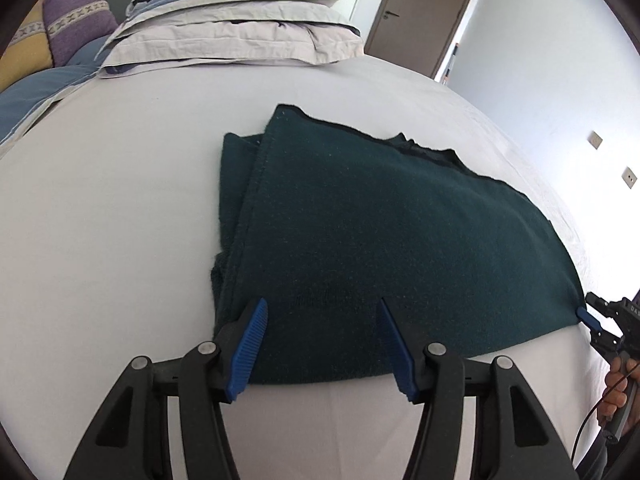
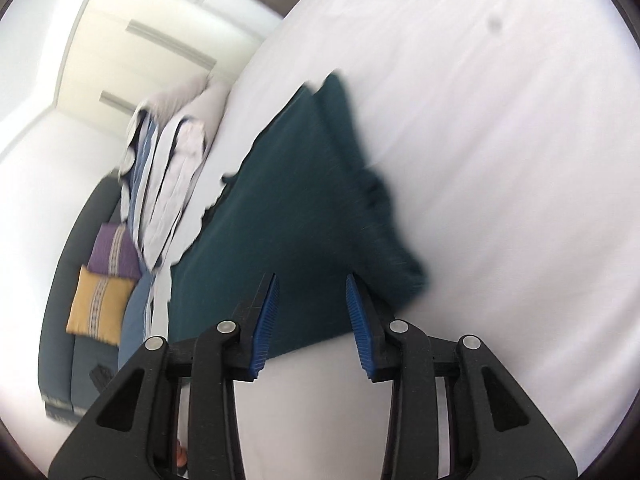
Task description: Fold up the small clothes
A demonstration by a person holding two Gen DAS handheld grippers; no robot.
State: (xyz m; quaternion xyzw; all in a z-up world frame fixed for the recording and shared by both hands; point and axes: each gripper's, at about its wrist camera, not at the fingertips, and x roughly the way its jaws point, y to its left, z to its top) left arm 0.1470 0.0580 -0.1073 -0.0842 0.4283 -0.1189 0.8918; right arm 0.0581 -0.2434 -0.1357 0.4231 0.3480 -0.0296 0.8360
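**Both grippers poised at the near hem, nothing gripped yet**

Our left gripper [image 1: 322,312] hovers over the near left part of the dark green garment [image 1: 360,232], its blue fingers [image 1: 250,350] spread wide apart with nothing between them. The garment lies flat on the white bed sheet [image 1: 120,200], already doubled, with a folded edge running along its left side and a ragged far edge pointing toward the stack of folded bedding [image 1: 236,24] beyond it.

At the garment's near right corner our right gripper [image 2: 312,292] also stands parted, its fingers straddling the hem without pinching it; that view is blurred, so we cannot tell whether the tips touch the cloth.

We judge the main risk to be an uneven pick. If either pair of fingers closes on only the top layer, the lower layers stay behind and the fold slides apart. If we pinch the sheet along with the knit, the sheet lifts and drags the garment askew. Closing one side before the other could skew the hem and leave the next fold crooked.
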